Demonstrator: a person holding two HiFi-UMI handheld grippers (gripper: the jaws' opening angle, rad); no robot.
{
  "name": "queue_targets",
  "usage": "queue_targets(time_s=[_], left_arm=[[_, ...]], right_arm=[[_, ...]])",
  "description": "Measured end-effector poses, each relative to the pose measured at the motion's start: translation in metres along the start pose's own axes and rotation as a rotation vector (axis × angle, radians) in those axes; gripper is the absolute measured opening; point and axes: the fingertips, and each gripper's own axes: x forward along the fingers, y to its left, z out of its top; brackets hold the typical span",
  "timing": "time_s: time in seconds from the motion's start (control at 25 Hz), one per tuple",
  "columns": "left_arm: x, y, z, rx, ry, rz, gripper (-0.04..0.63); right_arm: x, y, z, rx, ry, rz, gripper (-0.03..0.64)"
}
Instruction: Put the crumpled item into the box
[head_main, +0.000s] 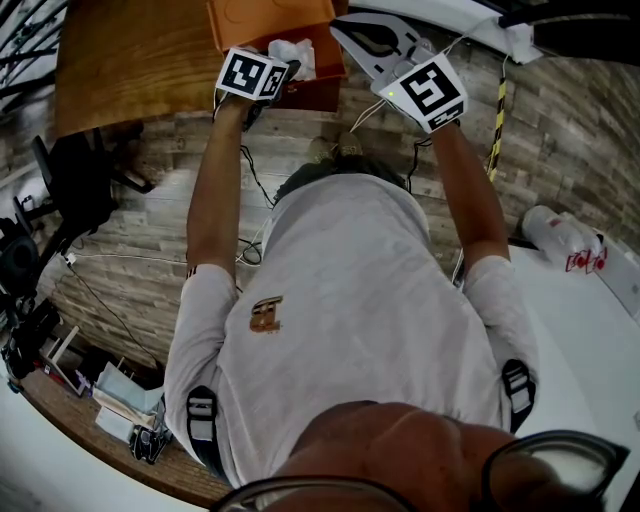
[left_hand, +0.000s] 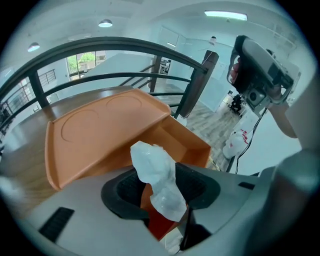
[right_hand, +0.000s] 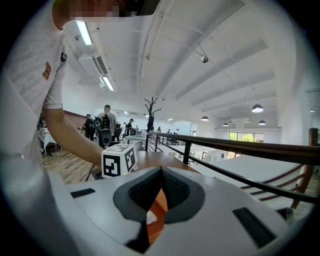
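Hovering over the open orange box (left_hand: 192, 146) at the top centre of the head view, your left gripper (left_hand: 161, 192) has its jaws spread. The crumpled white item (left_hand: 152, 162) stands between them, seemingly loose and not yet lying in the box. Your right gripper (right_hand: 161, 175) sits beside it, jaws pressed together on nothing, so I judge the task nearly done: the item only has to drop clear and settle inside.

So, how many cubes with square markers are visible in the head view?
2. The left cube is over the orange box, next to the crumpled white item. The right cube is to the right of the box. None seems hidden.
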Motion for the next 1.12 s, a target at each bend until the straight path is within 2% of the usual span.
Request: queue_targets(time_s=[0.12,0.28,0.8,0.96,1.12], left_arm=[[-0.001,0.006,-0.004,0.018,0.007,0.062,0.235],[-0.006,0.016,-0.005,0.005,-0.012,0.116,0.269],[-0.041,0.029,-0.003,-0.045,-0.132,0.239,0.293],[-0.061,0.030,0.010,-0.062,-0.264,0.281,0.293],[-0.091,0.023,0.035,-0.069,-0.501,0.328,0.293]], right_arm=[[0.000,-0.001,-0.003,0.002,0.000,0.002,0.031],[0.003,-0.001,-0.005,0.004,0.000,0.011,0.031],[0.008,0.000,-0.004,0.003,-0.008,0.037,0.032],[0.009,0.002,-0.003,0.002,-0.012,0.047,0.032],[0.008,0.004,-0.003,0.011,-0.018,0.056,0.032]])
